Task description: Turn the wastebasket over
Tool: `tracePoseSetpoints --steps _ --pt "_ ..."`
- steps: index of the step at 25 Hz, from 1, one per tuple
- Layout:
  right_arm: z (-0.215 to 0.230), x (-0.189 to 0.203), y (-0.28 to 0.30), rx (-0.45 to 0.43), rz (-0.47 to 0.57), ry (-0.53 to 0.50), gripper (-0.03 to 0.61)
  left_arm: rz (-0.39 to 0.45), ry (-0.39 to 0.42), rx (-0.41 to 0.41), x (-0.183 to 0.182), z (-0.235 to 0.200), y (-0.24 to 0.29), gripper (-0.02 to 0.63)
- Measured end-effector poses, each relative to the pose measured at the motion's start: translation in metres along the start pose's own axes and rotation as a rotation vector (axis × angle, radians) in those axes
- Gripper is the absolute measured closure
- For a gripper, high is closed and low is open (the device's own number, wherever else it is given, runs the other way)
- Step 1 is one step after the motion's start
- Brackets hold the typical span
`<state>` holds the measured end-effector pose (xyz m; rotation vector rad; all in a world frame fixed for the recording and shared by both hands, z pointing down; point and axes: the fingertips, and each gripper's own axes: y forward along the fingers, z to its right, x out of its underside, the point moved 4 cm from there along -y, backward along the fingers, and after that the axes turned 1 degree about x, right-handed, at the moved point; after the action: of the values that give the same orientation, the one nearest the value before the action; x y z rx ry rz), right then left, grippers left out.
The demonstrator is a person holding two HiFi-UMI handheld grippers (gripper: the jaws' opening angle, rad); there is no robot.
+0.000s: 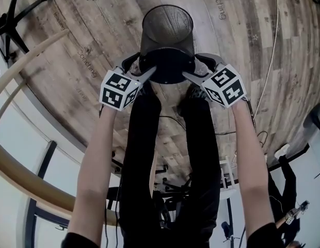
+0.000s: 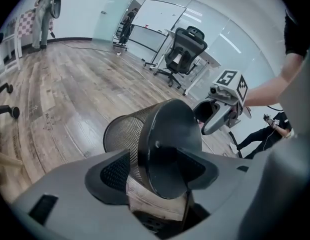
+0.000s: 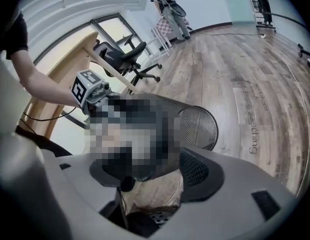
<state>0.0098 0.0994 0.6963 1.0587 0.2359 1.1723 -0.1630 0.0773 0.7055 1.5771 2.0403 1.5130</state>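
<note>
I see a black wire-mesh wastebasket held off the wooden floor on its side, solid bottom toward me and open mouth pointing away. My left gripper clasps the bottom's left edge, one finger on the mesh wall and one across the solid base. On the opposite edge my right gripper does the same. In the left gripper view the wastebasket fills the left gripper's jaws, with the right gripper beyond it. In the right gripper view the wastebasket sits in the right gripper, partly covered by mosaic; the left gripper shows behind.
The person's legs in black trousers stand right below the basket. A curved wooden table edge and a chair base lie at the left. A thin cable runs over the floor at the right. Office chairs stand farther off.
</note>
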Motion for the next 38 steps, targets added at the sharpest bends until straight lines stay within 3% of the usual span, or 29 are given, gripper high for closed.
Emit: tracePoseSetpoints --steps 6,11,17,21,30,38 --pt "-0.006 -0.014 -0.025 -0.107 0.041 0.058 0.262 -0.053 0.106 0.007 0.016 0.011 -0.003 0.31" --pt "0.039 -0.038 -0.038 -0.061 0.164 0.198 0.262 -0.078 0.166 0.014 0.029 0.018 -0.007 0.314" --pt "0.091 -0.046 0.009 0.012 0.132 0.22 0.262 -0.099 0.273 0.035 0.033 0.021 -0.01 0.313" --pt "0.113 -0.046 0.043 0.036 0.082 0.206 0.262 -0.093 0.299 0.052 0.033 0.017 -0.013 0.313" --pt "0.149 -0.041 0.057 0.002 0.106 0.307 0.262 -0.118 0.352 0.09 0.042 0.009 -0.018 0.313" --pt "0.148 -0.039 0.072 -0.056 0.077 0.284 0.262 -0.12 0.392 0.105 0.049 0.005 -0.022 0.311"
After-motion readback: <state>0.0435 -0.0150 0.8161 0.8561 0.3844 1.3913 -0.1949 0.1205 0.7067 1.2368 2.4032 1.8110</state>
